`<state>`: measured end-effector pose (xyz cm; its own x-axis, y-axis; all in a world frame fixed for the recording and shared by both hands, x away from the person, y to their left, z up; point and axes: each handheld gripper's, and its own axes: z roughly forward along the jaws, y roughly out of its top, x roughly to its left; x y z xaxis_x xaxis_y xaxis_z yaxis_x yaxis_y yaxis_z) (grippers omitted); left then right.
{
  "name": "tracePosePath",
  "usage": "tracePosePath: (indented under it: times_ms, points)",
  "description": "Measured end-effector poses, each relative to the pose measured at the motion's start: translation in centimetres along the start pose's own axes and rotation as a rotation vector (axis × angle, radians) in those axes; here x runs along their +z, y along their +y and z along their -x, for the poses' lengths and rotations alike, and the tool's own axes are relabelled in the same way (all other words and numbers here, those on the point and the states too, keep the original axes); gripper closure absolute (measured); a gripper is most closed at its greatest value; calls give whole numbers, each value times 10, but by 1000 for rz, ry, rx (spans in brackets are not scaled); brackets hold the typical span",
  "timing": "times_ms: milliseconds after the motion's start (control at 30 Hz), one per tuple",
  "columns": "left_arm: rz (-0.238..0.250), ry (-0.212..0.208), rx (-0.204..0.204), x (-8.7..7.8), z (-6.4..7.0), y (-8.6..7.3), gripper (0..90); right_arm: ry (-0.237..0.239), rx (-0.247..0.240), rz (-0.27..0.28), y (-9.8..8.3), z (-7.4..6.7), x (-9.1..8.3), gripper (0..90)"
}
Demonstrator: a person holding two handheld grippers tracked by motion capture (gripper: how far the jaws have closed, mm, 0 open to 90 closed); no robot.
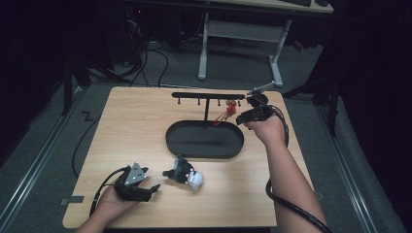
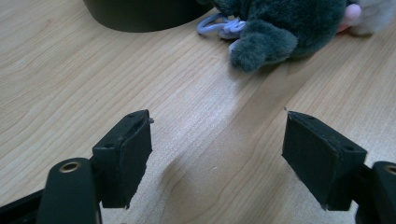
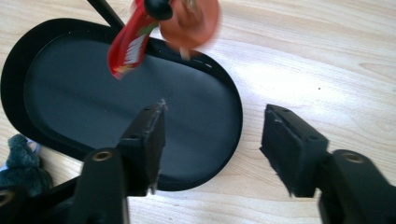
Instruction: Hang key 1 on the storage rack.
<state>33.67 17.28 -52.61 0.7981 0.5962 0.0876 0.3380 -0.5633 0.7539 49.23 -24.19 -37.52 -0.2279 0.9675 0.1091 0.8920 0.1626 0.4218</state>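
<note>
A red and orange charm [image 1: 228,110] hangs from a hook of the black T-shaped rack [image 1: 209,95], which rises from a black oval tray [image 1: 170,138]. My right gripper [image 1: 240,118] sits just right of the charm, its jaws open and empty. In the right gripper view the blurred charm [image 3: 187,18] dangles ahead of the open gripper [image 3: 212,135], above the tray [image 3: 70,93]. A dark grey and white plush toy [image 1: 187,175] lies on the table in front of the tray. My left gripper [image 1: 151,182] rests to the plush's left, open [image 2: 217,140], with the plush [image 2: 285,23] ahead and apart from it.
The wooden table [image 1: 136,126] ends close behind the rack and just in front of my left hand. A pale blue loop [image 2: 219,25] lies beside the plush, near the tray wall [image 2: 140,14]. Cables trail from both grippers. A desk frame [image 1: 240,34] stands on the floor beyond.
</note>
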Motion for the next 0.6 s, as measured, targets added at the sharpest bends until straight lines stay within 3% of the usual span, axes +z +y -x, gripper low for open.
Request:
tracePosePath:
  times_ms: [300,433,600]
  points:
    - [0,-8,-5,0,0,1,247,18,22,16,-18,9,-2,363]
    - [2,-17,-23,0,0,3,267,26,28,18,-34,14,-1,370]
    - [17,-25,-48,-2,-2,5,302,43,-3,58,-63,14,3,365]
